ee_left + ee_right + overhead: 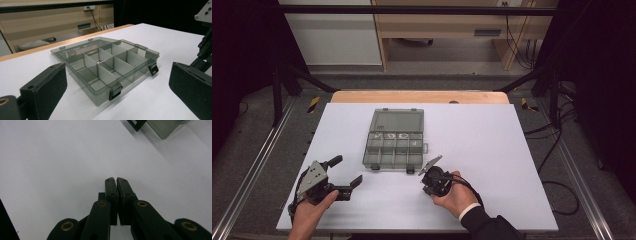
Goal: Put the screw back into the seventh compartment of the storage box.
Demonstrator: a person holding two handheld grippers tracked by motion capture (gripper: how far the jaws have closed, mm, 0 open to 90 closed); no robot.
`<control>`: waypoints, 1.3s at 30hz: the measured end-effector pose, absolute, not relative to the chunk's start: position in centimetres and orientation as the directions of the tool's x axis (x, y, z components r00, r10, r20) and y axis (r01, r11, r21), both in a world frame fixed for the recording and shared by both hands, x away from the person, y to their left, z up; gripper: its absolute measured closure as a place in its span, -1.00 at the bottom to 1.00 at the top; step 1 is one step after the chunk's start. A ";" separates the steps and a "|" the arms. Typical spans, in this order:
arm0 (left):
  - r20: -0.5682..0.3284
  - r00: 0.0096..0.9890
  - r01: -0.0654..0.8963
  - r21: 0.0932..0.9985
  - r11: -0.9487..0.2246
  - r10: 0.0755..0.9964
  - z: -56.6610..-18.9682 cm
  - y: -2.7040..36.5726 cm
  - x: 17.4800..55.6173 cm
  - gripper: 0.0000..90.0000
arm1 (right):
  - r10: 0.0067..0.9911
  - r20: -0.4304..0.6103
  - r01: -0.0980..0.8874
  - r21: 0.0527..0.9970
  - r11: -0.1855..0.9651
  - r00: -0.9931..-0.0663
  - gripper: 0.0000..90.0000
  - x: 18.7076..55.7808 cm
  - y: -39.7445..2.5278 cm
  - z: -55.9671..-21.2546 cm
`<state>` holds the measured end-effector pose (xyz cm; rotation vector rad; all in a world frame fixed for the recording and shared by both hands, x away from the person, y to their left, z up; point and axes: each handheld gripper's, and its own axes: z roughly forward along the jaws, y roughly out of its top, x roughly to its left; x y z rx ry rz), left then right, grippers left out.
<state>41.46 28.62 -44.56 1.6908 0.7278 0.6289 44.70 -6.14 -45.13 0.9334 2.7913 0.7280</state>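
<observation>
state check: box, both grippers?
box: lid shut, both front latches hanging undone, flat on table, untouched
left gripper: open, empty, facing box
right gripper: shut, empty, near box corner

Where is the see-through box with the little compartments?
In the high view the clear compartment box lies near the middle of the white table, just beyond the two grippers, between the left gripper and the right gripper.
</observation>
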 end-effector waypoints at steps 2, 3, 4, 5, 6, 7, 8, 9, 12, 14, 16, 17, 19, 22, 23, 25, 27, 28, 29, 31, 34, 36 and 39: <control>0.035 0.666 0.143 0.974 -0.174 0.745 -44.6 28.6 41.5 -0.97 | 0.594 0.045 0.539 0.481 0.692 -0.803 0.95 44.8 -6.2 -44.8; 0.035 0.666 0.143 0.974 -0.174 0.745 -44.6 28.6 41.5 -0.97 | 0.594 0.045 0.539 0.481 0.692 -0.803 0.95 44.8 -6.2 -44.8; 0.034 0.667 0.144 0.974 -0.173 0.744 -44.6 28.6 41.5 -0.97 | 0.593 0.041 0.533 0.489 0.690 -0.804 0.95 44.9 -6.2 -44.5; 0.035 0.666 0.143 0.974 -0.174 0.745 -44.6 28.6 41.5 -0.97 | 0.593 0.041 0.533 0.489 0.690 -0.804 0.95 44.9 -6.2 -44.5; 0.036 0.666 0.143 0.974 -0.175 0.745 -44.6 28.6 41.5 -0.97 | 0.591 0.037 0.528 0.497 0.688 -0.805 0.95 45.0 -6.1 -44.1; 0.035 0.666 0.143 0.974 -0.175 0.745 -44.6 28.6 41.5 -0.97 | 0.591 0.037 0.528 0.497 0.688 -0.805 0.95 45.0 -6.1 -44.1; 0.036 0.666 0.143 0.974 -0.175 0.745 -44.6 28.6 41.5 -0.97 | 0.590 0.034 0.525 0.500 0.689 -0.807 0.95 45.1 -6.1 -43.9; 0.036 0.666 0.143 0.974 -0.175 0.745 -44.6 28.6 41.4 -0.97 | 0.588 0.032 0.521 0.505 0.689 -0.808 0.95 45.1 -6.0 -43.7; 0.036 0.666 0.143 0.974 -0.174 0.745 -44.6 28.6 41.4 -0.97 | 0.588 0.030 0.516 0.517 0.683 -0.808 0.95 45.3 -5.9 -43.2; 0.035 0.666 0.143 0.974 -0.174 0.745 -44.6 28.6 41.4 -0.97 | 0.585 0.023 0.508 0.526 0.682 -0.811 0.95 45.4 -5.8 -42.8; 0.035 0.666 0.144 0.974 -0.175 0.745 -44.6 28.6 41.5 -0.97 | 0.584 0.017 0.501 0.535 0.680 -0.811 0.95 45.6 -5.7 -42.4; 0.035 0.666 0.143 0.974 -0.174 0.745 -44.6 28.6 41.5 -0.97 | 0.584 0.014 0.496 0.544 0.677 -0.812 0.95 45.7 -5.6 -42.1; 0.035 0.666 0.143 0.974 -0.174 0.745 -44.6 28.6 41.5 -0.97 | 0.583 0.011 0.493 0.548 0.676 -0.812 0.95 45.8 -5.5 -41.9; 0.033 0.666 0.144 0.974 -0.172 0.746 -44.6 28.6 41.4 -0.97 | 0.582 0.009 0.485 0.562 0.670 -0.813 0.95 46.1 -5.3 -41.5; 0.033 0.666 0.144 0.975 -0.171 0.745 -44.6 28.6 41.4 -0.97 | 0.580 0.004 0.480 0.566 0.671 -0.815 0.95 46.2 -5.2 -41.3; 0.033 0.666 0.144 0.974 -0.172 0.745 -44.6 28.6 41.4 -0.97 | 0.582 0.002 0.477 0.576 0.664 -0.813 0.95 46.5 -5.0 -41.0; 0.033 0.666 0.144 0.974 -0.172 0.745 -44.6 28.6 41.4 -0.97 | 0.584 0.000 0.474 0.584 0.659 -0.812 0.95 46.7 -4.9 -40.7; 0.033 0.665 0.143 0.975 -0.171 0.746 -44.6 28.6 41.4 -0.97 | 0.584 -0.001 0.472 0.588 0.657 -0.812 0.95 46.9 -4.8 -40.6; 0.033 0.666 0.143 0.975 -0.171 0.745 -44.6 28.6 41.4 -0.97 | 0.587 -0.002 0.472 0.593 0.652 -0.809 0.95 47.1 -4.6 -40.3; 0.032 0.667 0.145 0.975 -0.172 0.745 -44.6 28.6 41.4 -0.97 | 0.588 -0.003 0.470 0.598 0.649 -0.809 0.95 47.2 -4.6 -40.2; 0.032 0.665 0.144 0.975 -0.171 0.746 -44.6 28.7 41.4 -0.97 | 0.598 -0.003 0.469 0.618 0.631 -0.801 0.95 47.7 -4.2 -39.8; 0.032 0.666 0.144 0.975 -0.170 0.745 -44.6 28.7 41.4 -0.97 | 0.597 -0.007 0.463 0.623 0.630 -0.802 0.95 47.9 -4.1 -39.7; 0.032 0.667 0.144 0.975 -0.171 0.745 -44.6 28.6 41.5 -0.97 | 0.603 -0.008 0.461 0.636 0.619 -0.798 0.95 48.4 -3.9 -39.6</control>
